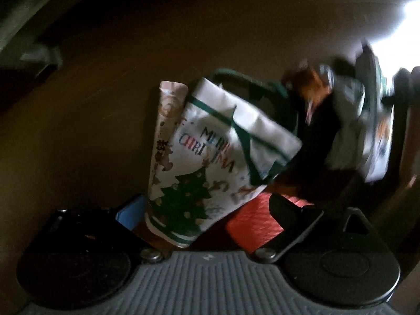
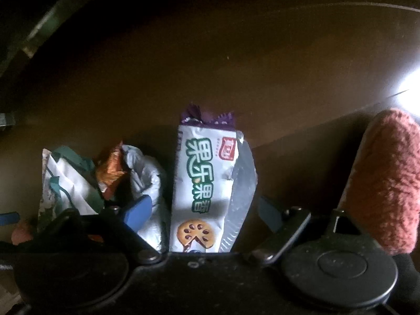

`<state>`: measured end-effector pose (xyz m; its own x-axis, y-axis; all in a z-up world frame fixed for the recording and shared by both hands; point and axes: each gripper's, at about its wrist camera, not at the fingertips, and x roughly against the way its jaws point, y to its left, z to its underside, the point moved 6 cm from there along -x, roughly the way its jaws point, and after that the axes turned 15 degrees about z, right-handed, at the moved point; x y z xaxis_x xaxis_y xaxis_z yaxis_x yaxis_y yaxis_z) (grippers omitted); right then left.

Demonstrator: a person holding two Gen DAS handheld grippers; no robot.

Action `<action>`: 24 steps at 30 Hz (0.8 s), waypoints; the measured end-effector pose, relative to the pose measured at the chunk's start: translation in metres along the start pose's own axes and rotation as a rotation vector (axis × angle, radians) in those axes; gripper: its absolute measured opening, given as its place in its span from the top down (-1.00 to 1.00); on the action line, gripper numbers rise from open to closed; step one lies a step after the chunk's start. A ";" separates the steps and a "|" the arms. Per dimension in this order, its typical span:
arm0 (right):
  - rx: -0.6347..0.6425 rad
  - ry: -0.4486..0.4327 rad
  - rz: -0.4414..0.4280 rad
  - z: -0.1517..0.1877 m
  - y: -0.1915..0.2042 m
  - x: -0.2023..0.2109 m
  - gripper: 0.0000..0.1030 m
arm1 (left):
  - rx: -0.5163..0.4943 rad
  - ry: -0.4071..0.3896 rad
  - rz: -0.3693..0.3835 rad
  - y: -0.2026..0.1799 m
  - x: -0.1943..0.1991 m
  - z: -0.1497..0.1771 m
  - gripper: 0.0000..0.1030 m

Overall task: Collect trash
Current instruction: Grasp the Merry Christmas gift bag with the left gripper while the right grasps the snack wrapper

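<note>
Left claw (image 1: 199, 210) clamped on a Christmas bag (image 1: 210, 157) at 12 o'clock over the brown tabletop (image 1: 105, 105); right claw (image 2: 202, 210) spread apart around a white biscuit wrapper (image 2: 207, 189), crumpled wrappers (image 2: 131, 173) at 9 o'clock.

The left tongs (image 1: 207, 211) point steeply downward. Of its two fingers, the left one shows a blue pad (image 1: 131, 214) and the right one is a dark bar (image 1: 291, 212). The view is dim and blurred, so it is not clear whether they press on anything.

The right tongs (image 2: 203, 210) point almost straight down. Its two blue pads (image 2: 139, 210) stand wide apart, and no pad is seen to press on anything. At the right edge of the right wrist view, a fuzzy reddish sleeve (image 2: 388, 183) reaches down beside the tongs.
</note>
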<state>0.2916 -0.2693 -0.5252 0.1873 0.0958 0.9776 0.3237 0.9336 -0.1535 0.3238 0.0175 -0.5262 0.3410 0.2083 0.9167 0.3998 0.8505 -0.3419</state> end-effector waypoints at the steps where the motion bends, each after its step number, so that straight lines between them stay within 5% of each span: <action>1: -0.001 0.006 -0.001 0.001 0.000 -0.004 -0.70 | -0.061 0.011 -0.026 0.000 -0.005 0.002 -0.95; 8: 0.011 0.043 0.009 0.005 0.001 -0.024 -0.62 | -0.384 0.055 -0.117 -0.013 -0.039 0.012 -0.95; 13: 0.010 0.051 0.011 0.005 0.004 -0.032 -0.45 | -0.307 0.045 -0.069 0.002 -0.053 0.008 -0.94; 18: 0.003 0.045 0.007 0.003 0.005 -0.034 0.05 | -0.149 0.008 0.037 0.020 -0.048 -0.002 -0.76; 21: -0.008 0.033 0.006 0.002 0.004 -0.031 0.19 | -0.085 -0.017 0.068 0.029 -0.038 -0.006 -0.34; 23: 0.001 0.020 0.020 0.000 0.002 -0.026 0.29 | -0.066 -0.016 0.078 0.031 -0.031 -0.007 0.32; 24: 0.005 0.014 0.024 -0.001 0.002 -0.023 0.30 | -0.059 -0.016 0.074 0.031 -0.028 -0.008 0.38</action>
<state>0.2885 -0.2696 -0.5478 0.2076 0.1133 0.9716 0.3141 0.9329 -0.1759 0.3333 0.0341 -0.5642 0.3583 0.2776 0.8914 0.4235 0.8026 -0.4201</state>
